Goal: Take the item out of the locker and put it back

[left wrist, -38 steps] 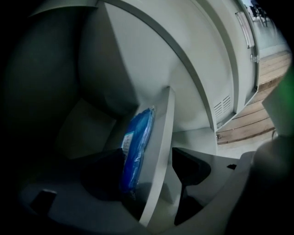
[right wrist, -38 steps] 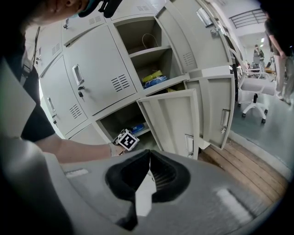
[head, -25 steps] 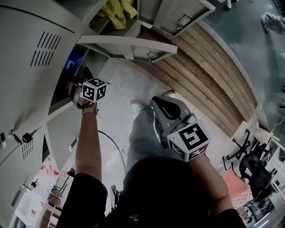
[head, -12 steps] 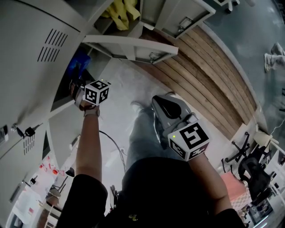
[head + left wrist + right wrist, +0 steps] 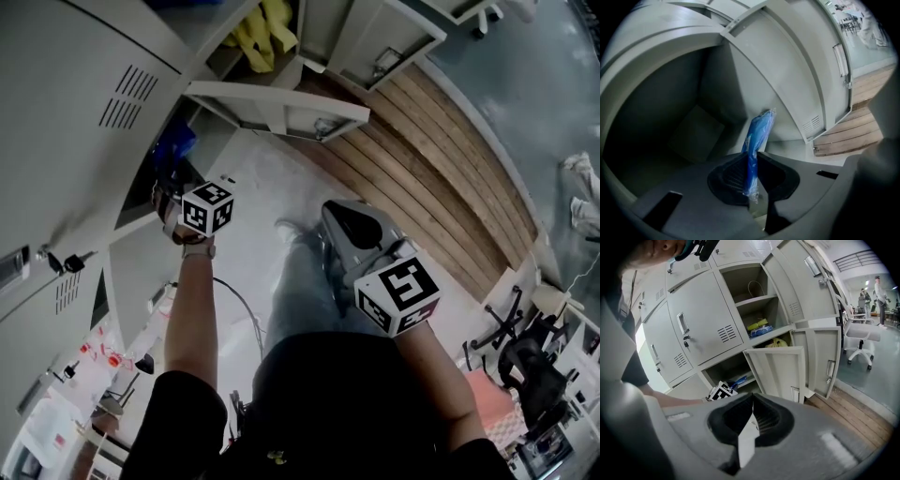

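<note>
A blue plastic-wrapped packet (image 5: 757, 140) stands upright between the jaws of my left gripper (image 5: 752, 157), inside the low grey locker compartment (image 5: 693, 136). The jaws are closing and the pads press on the packet's lower part. In the head view the left gripper (image 5: 169, 185) reaches into that compartment, with the blue packet (image 5: 173, 145) showing at its mouth. My right gripper (image 5: 330, 211) hangs in front of my body, shut and empty, its tips meeting (image 5: 752, 397). The right gripper view shows the open locker (image 5: 736, 373) from farther off.
The compartment's door (image 5: 272, 98) swings open to the right of my left arm. Yellow things (image 5: 258, 23) lie in the locker above. A key (image 5: 61, 262) hangs in a closed door at left. Wooden boards (image 5: 422, 159) run along the floor; an office chair (image 5: 862, 333) stands at right.
The left gripper has stayed at the locker mouth and the blue packet now shows more there. The head view has shifted slightly. The right gripper has not moved.
</note>
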A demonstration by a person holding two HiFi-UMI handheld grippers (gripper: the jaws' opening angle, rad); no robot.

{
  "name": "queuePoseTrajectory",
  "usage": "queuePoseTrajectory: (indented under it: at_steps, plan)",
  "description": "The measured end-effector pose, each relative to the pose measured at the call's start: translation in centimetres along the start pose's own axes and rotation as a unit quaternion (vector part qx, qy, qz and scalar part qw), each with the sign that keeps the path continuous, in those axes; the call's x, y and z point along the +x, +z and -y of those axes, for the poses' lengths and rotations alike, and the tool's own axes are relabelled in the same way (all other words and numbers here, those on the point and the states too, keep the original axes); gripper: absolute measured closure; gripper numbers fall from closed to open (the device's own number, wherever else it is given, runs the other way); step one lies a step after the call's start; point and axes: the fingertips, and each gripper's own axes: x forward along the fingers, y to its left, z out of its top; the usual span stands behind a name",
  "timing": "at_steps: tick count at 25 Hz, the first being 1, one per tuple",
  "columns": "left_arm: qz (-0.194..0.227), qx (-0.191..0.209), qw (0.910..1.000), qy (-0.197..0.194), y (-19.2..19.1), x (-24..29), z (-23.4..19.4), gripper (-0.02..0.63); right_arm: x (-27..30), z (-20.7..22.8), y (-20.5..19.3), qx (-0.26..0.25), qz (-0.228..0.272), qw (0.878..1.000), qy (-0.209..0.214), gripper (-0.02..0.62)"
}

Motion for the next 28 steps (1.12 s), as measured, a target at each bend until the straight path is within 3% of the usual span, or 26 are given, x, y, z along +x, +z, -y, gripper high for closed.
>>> queuePoseTrajectory:
  at_steps: [12,22,28]
  plan:
    - [0.031,-0.047,0.9979,-0.033,1.9,-6.8,0.2,0.551,-1.1,-1.5,1.5,-0.017,0.004,1.000,0.010,0.597]
    - [0.074,-0.089,0.9894,-0.087,4.2,-13.0,-0.5,0.551,-2.5,-2.2,3.2,-0.043,0.013,0.999,0.020,0.597]
    - [0.094,-0.108,0.9852,-0.095,6.0,-17.2,-1.7,0.551,-3.8,-3.0,4.6,-0.059,0.024,0.997,0.033,0.597]
